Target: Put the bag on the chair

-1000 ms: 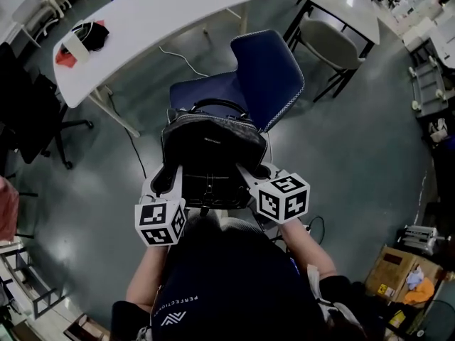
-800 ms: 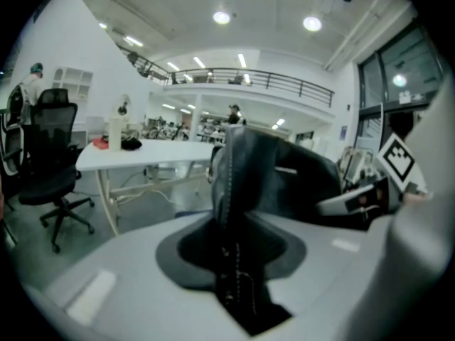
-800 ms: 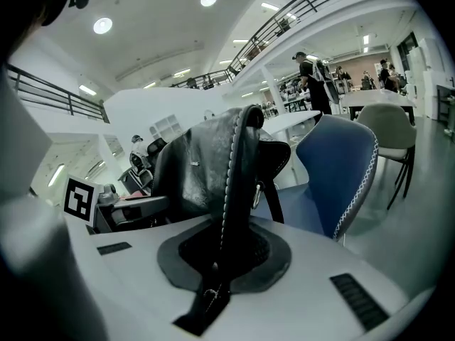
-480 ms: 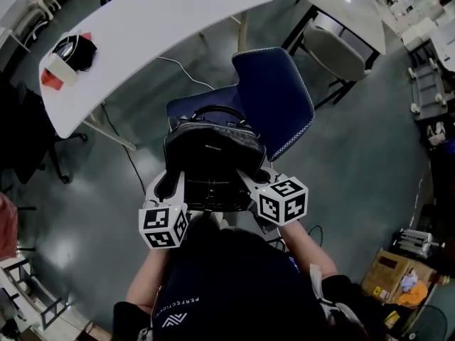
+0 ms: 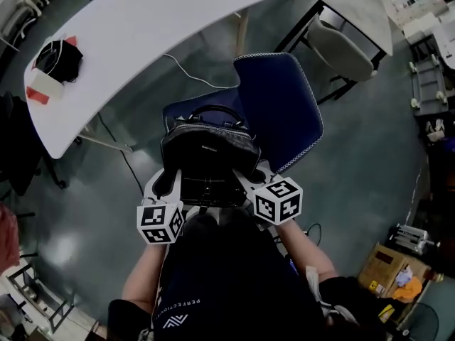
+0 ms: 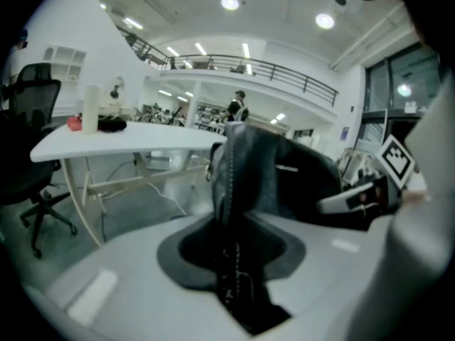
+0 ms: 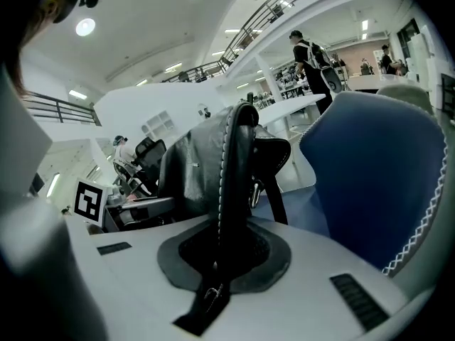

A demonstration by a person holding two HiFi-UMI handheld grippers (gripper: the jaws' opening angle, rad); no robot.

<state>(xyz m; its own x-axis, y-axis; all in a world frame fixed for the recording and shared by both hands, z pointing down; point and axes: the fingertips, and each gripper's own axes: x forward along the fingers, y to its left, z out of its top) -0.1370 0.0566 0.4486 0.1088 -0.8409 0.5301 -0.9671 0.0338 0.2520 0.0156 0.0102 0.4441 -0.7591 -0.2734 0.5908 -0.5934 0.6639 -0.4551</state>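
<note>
A black leather bag (image 5: 207,151) with a top handle hangs in front of me, over the front of the blue chair's seat (image 5: 186,106). The chair's blue backrest (image 5: 279,105) rises to the right of it. My left gripper (image 5: 170,182) grips the bag's left side, and its jaws are closing on the stitched seam (image 6: 229,190) between them. My right gripper (image 5: 247,178) is shut on the bag's right edge (image 7: 229,176). In the right gripper view the blue chair back (image 7: 370,169) stands close on the right.
A long white table (image 5: 142,27) stands beyond the chair, with a black item and a red-and-white one (image 5: 53,59) near its left end. A grey chair (image 5: 341,45) sits under another table at the upper right. A cable (image 5: 186,68) lies on the floor; a cardboard box (image 5: 384,270) is at lower right.
Both grippers keep hold of the bag. The chair and the white table have shifted in the view, and the chair's back now stands more to the bag's right.
</note>
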